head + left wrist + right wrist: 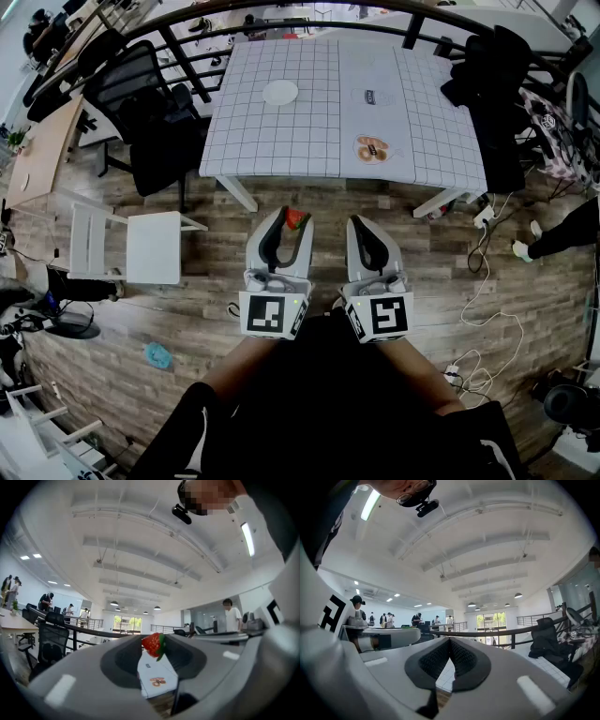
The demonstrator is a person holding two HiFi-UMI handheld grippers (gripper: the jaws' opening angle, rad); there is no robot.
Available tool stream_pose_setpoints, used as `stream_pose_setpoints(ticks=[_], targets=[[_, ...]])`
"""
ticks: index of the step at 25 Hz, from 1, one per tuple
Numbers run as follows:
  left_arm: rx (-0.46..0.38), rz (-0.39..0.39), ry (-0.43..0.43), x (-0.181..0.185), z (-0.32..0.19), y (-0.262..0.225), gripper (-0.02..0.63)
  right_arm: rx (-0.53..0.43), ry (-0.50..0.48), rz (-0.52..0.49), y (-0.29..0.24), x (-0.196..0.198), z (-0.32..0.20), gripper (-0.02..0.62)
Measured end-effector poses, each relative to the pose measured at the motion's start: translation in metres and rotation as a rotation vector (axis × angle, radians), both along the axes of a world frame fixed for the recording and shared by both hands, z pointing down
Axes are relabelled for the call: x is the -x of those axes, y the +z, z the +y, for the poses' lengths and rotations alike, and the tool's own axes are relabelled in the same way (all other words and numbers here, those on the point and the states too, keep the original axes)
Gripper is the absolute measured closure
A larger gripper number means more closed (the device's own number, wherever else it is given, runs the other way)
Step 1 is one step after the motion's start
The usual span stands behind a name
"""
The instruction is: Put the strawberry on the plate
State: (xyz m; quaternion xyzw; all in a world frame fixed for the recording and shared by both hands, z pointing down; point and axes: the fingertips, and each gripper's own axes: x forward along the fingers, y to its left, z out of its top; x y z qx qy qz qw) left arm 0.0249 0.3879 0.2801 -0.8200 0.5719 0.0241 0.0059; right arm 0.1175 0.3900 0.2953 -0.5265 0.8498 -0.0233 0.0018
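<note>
Closest in, the person's forearms (246, 367) reached forward side by side and held both tools level above the floor, each carrying a cube with black-and-white square markers (272, 314) at its rear. The left gripper (289, 225), of pale grey plastic with dark ribbed pads, was clamped at its tips on the small red strawberry with a green leafy cap (296, 218); in the left gripper view the fruit (153, 645) sat pinched between the two pads at their far end. The right gripper (356, 225) was of the same build and pointed the same way just beside it, and the right gripper view showed its jaws brought together with nothing between them, the textured pads (440, 658) meeting at the tips. Under both lay a brown wood-plank floor (422, 272), with a low white side table (153, 247) to the left and loose white cables (487, 319) to the right. Beyond stood a rectangular table under a white cloth with a dark grid (281, 141), well apart from the grippers. A round white plate (280, 92) rested on its far left part, bare, and an orange printed patch (372, 148) showed nearer the front edge. A black mesh office chair (145, 94) stood to the table's left, a chair draped with dark clothing (492, 84) to its right, and a black metal railing (281, 19) curved behind.
</note>
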Motion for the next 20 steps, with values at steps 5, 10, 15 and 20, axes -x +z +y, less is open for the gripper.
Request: stream_pose_setpoints(ticks=[5, 10, 15, 20], targets=[[0.016, -0.026, -0.034, -0.021, 0.012, 0.005, 0.456, 0.003, 0.001, -0.052, -0.001, -0.039, 0.004, 0.597], [0.029, -0.028, -0.071, -0.030, 0.002, 0.017, 0.456, 0.003, -0.014, -0.047, 0.009, -0.068, -0.008, 0.597], [0.033, -0.034, -0.130, -0.037, 0.002, 0.025, 0.456, -0.002, -0.029, -0.034, 0.015, -0.093, -0.005, 0.597], [0.023, -0.038, -0.149, -0.046, -0.004, 0.023, 0.456, 0.003, -0.021, -0.034, 0.023, -0.112, 0.000, 0.597]])
